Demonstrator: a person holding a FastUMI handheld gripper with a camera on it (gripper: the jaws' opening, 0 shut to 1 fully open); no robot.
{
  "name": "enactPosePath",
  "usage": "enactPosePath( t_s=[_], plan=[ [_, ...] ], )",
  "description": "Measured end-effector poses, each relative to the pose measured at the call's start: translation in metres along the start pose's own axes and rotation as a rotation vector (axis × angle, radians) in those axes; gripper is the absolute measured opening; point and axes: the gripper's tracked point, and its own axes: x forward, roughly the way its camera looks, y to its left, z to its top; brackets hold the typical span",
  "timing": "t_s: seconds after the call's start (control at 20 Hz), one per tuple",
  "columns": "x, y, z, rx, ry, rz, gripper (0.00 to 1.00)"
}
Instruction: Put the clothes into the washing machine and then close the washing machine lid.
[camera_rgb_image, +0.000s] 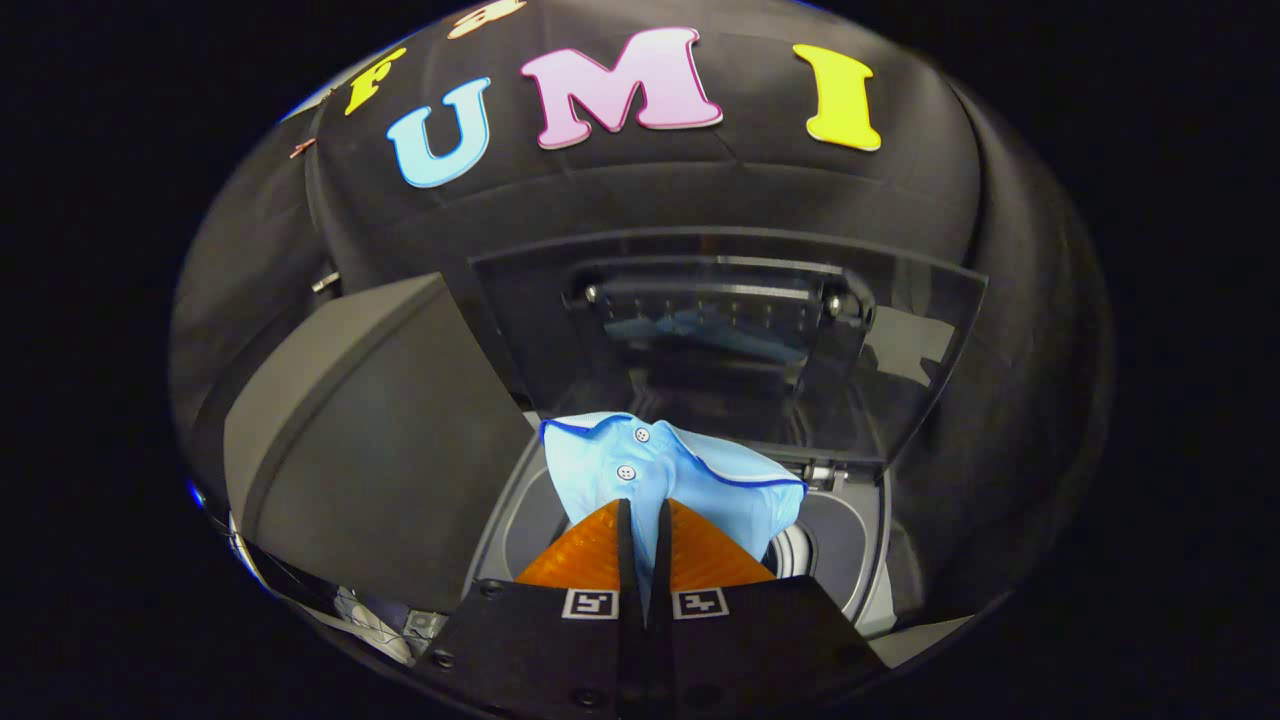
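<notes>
A light blue shirt with white buttons and a dark-piped collar hangs from my gripper, whose two fingers are pressed together on the fabric. The shirt dangles just over the round opening of the top-loading washing machine, with the drum rim showing to the right of the fingers. The machine's transparent lid stands raised beyond the shirt, and its glass mirrors a patch of blue.
A large dark grey panel rises at the left of the opening, close to the shirt. Black cloth walls the booth behind and on both sides. A bit of white wire rack shows low at the left.
</notes>
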Motion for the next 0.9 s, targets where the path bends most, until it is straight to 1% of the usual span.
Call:
enactPosePath(
  t_s=[0.15, 0.25, 0.4, 0.6, 0.8, 0.85, 0.9],
  plan=[
    [0.030, -0.007, -0.032, 0.024, 0.061, -0.038, 0.05],
    [0.049, -0.006, -0.055, 0.016, 0.095, -0.058, 0.05],
    [0.075, -0.013, -0.074, 0.001, 0.139, -0.075, 0.05],
    [0.092, -0.020, -0.089, 0.009, 0.149, -0.087, 0.05],
    [0.096, -0.022, -0.106, 0.003, 0.183, -0.121, 0.05],
    [0.097, -0.023, -0.107, 0.001, 0.178, -0.123, 0.05],
    [0.100, -0.019, -0.109, 0.017, 0.178, -0.103, 0.06]
  ],
)
